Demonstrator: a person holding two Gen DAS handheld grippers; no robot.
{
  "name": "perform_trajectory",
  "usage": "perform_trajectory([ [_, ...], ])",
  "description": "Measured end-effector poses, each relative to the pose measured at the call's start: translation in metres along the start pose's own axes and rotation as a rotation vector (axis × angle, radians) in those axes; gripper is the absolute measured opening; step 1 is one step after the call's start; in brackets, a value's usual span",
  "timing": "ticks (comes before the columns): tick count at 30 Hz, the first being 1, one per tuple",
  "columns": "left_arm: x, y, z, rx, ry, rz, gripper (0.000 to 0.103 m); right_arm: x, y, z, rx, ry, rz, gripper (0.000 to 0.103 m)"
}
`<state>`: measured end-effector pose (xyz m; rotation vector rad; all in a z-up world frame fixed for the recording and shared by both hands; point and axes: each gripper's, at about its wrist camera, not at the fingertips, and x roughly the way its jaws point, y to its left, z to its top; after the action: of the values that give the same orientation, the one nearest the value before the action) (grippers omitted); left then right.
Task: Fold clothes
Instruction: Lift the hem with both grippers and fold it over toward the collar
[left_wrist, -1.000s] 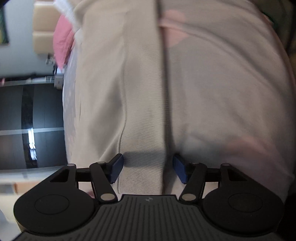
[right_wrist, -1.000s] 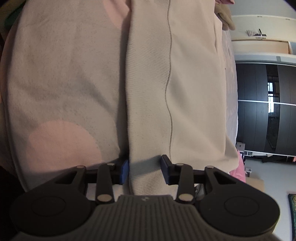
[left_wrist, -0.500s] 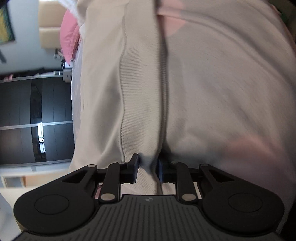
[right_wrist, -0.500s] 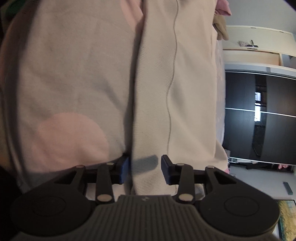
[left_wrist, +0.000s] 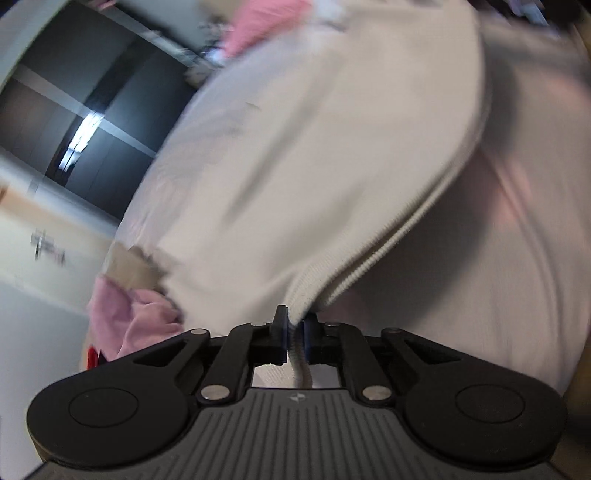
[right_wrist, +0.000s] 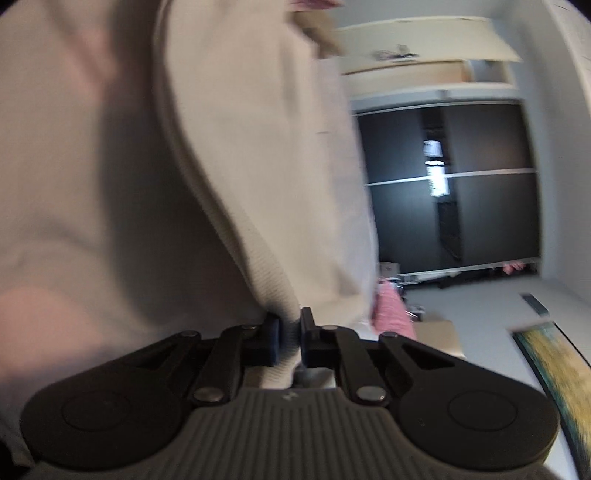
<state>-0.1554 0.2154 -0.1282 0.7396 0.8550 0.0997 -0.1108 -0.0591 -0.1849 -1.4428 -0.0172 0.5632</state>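
A cream knit garment (left_wrist: 295, 147) lies over a pale bedcover with pink spots (left_wrist: 517, 258). Its ribbed hem (left_wrist: 388, 240) is raised off the cover and runs down into my left gripper (left_wrist: 294, 325). That gripper's jaws are closing, and both pads press on the hem's corner. In the right wrist view the same garment (right_wrist: 240, 129) hangs from its ribbed hem (right_wrist: 258, 258). My right gripper (right_wrist: 290, 325) pinches that hem with its jaws closing. The bedcover (right_wrist: 74, 221) lies to the left beneath it. Both views are blurred.
Pink clothes (left_wrist: 125, 317) lie bunched at the bed's edge, also pink clothes (right_wrist: 388, 306) in the right wrist view. A dark sliding wardrobe (right_wrist: 461, 184) stands beyond, seen too as the wardrobe (left_wrist: 74, 122). A pale shelf (right_wrist: 406, 55) is above it, and a yellow-green mat (right_wrist: 554, 362) lies on the floor.
Both grippers went from open around the ribbed hem to pinched on it. Both rose with the hem, the left higher and rolled over, pulling the cloth off the bedcover.
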Motion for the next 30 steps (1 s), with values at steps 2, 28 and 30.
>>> perform_trajectory([
  [2, -0.015, 0.029, 0.011, -0.113, -0.045, 0.004, 0.006, -0.003, -0.022, 0.005, 0.068, -0.017, -0.064, 0.011],
  [28, 0.087, 0.222, 0.141, -0.255, -0.07, 0.144, 0.005, 0.106, -0.245, 0.049, 0.226, -0.046, -0.063, 0.011],
  [30, 0.116, 0.225, 0.143, -0.253, -0.036, 0.136, 0.005, 0.139, -0.241, 0.056, 0.22, -0.029, -0.048, 0.011],
])
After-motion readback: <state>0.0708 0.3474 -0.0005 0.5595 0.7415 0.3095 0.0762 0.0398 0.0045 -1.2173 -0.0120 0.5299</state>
